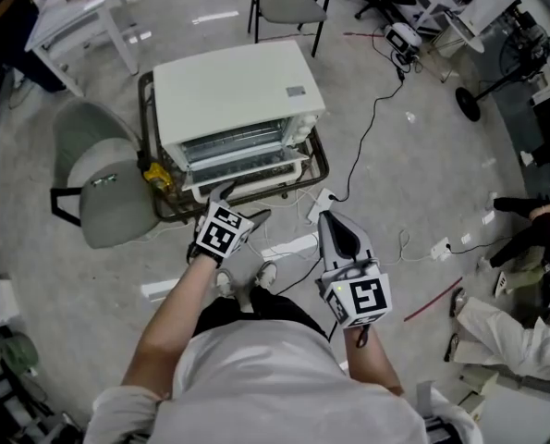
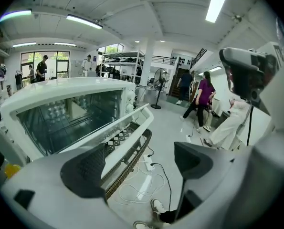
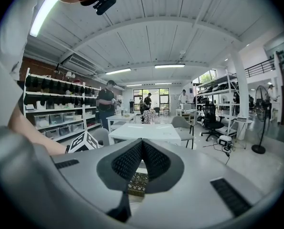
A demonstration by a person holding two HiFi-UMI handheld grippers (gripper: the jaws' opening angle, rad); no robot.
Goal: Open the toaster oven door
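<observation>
A white toaster oven (image 1: 233, 86) stands on a low wicker stand (image 1: 317, 161), with its glass door (image 1: 233, 146) facing me and looking shut. A white handle bar (image 1: 249, 171) runs along the door. My left gripper (image 1: 242, 203) is open just in front of that handle. In the left gripper view the gripper (image 2: 137, 163) shows the glass door (image 2: 68, 120) and the handle (image 2: 132, 123) by its left finger (image 2: 84, 168); only floor and cables lie between the jaws. My right gripper (image 1: 327, 218) hangs lower right, shut on nothing, its pads pressed together (image 3: 142, 161).
A grey chair (image 1: 103, 178) stands close to the oven's left, another chair (image 1: 288, 6) behind it. A power strip (image 1: 319, 206) and white cables (image 1: 288, 246) lie on the floor by my shoes (image 1: 247, 280). A seated person (image 1: 524, 331) is at the right.
</observation>
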